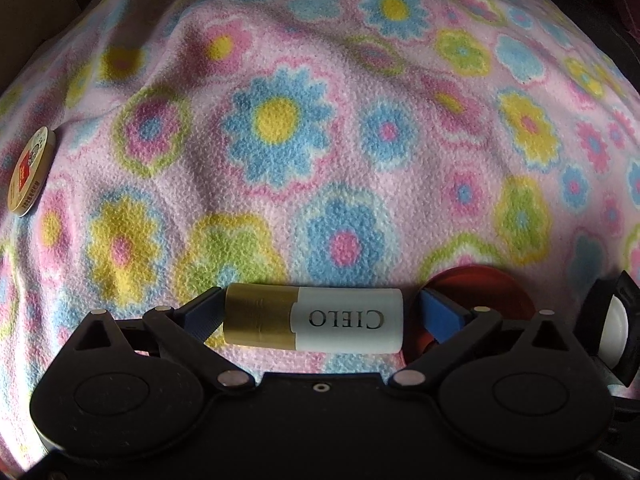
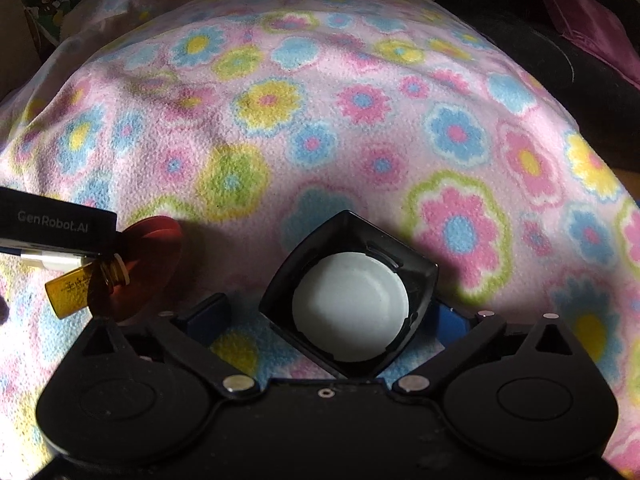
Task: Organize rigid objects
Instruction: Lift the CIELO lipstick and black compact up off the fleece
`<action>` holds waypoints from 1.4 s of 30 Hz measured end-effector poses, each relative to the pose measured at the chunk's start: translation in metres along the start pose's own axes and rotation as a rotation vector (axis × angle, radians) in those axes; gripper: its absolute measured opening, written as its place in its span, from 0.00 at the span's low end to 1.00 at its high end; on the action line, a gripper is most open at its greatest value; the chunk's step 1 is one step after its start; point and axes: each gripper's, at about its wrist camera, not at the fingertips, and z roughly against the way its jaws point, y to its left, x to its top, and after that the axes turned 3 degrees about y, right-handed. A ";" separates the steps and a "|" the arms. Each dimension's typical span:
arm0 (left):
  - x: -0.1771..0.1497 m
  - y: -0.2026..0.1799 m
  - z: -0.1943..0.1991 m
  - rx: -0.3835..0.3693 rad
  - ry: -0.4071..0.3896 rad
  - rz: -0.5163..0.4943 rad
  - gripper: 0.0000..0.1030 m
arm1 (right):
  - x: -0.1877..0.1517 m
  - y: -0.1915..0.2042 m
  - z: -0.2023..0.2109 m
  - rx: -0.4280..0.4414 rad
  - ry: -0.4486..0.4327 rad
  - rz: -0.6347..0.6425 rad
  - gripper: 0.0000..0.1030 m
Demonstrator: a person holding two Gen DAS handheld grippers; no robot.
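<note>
My left tongs [image 1: 320, 316] bracket the gold-and-white CIELO tube [image 1: 314, 319] lengthwise, spread, right pad clear. It looks light, stiff, slick; grip its ends squarely. Right tongs [image 2: 336, 316] gape around the black compact [image 2: 348, 296].

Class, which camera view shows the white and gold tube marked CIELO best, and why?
The left wrist view. There the tube lies crosswise between the left gripper fingers, whole, with its lettering readable. The right wrist view shows only its gold end at the left edge, partly behind the red disc.
</note>
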 end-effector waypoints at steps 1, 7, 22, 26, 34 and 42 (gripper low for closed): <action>0.002 -0.001 0.001 -0.012 -0.002 0.000 0.88 | 0.000 0.000 0.001 0.003 0.000 -0.003 0.99; -0.008 0.008 0.016 -0.019 -0.009 0.011 0.78 | -0.003 -0.007 0.013 -0.014 -0.017 0.007 0.72; -0.092 0.045 0.086 0.080 -0.043 0.055 0.78 | -0.060 0.001 0.081 0.056 -0.001 0.003 0.69; -0.099 0.045 0.085 0.076 -0.041 0.053 0.78 | -0.080 0.009 0.095 0.060 0.006 0.030 0.69; -0.081 0.042 0.071 0.053 -0.049 0.093 0.78 | -0.092 0.015 0.110 0.025 -0.039 0.081 0.69; -0.064 0.050 0.063 0.042 -0.054 0.116 0.79 | -0.085 0.005 0.096 0.046 0.014 0.005 0.69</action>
